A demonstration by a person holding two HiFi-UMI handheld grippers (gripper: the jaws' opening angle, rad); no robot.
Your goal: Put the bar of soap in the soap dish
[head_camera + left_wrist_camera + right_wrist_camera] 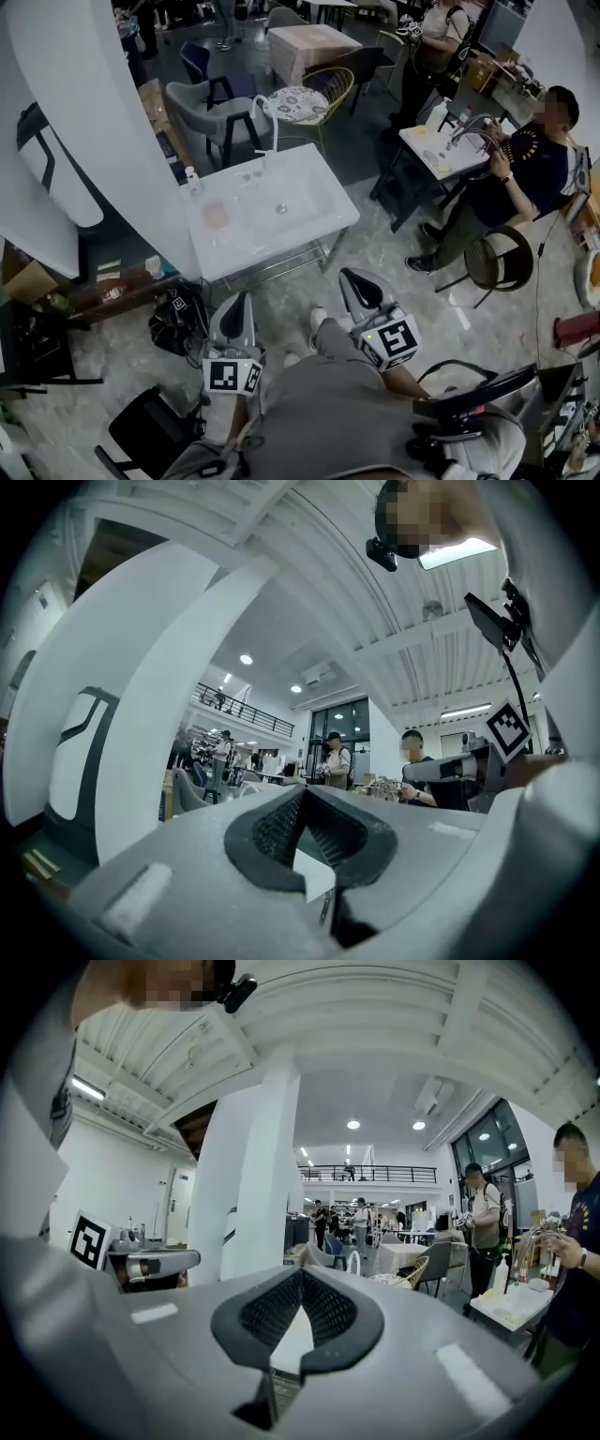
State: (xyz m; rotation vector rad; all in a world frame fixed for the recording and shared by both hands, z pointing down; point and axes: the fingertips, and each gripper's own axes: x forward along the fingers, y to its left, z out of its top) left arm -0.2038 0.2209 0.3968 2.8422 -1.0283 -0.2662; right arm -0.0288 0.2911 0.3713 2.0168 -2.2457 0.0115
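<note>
Your soap [217, 216], small and pinkish, lies on the left of the white sink top [328, 220], well beyond both claws. Your left claw [242, 302] and right claw [352, 277] are pressed together, empty. Tiled floor [394, 253], chairs [202, 108] behind.

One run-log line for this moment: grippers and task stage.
stage: nothing picked up yet | left gripper: shut, empty | right gripper: shut, empty | white sink table: ahead, untouched

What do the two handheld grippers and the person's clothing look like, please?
Both the left gripper and right gripper have smooth grey shells, black cross-hatched pads, and a white cube with black square markers. The person wears a grey top.
</note>
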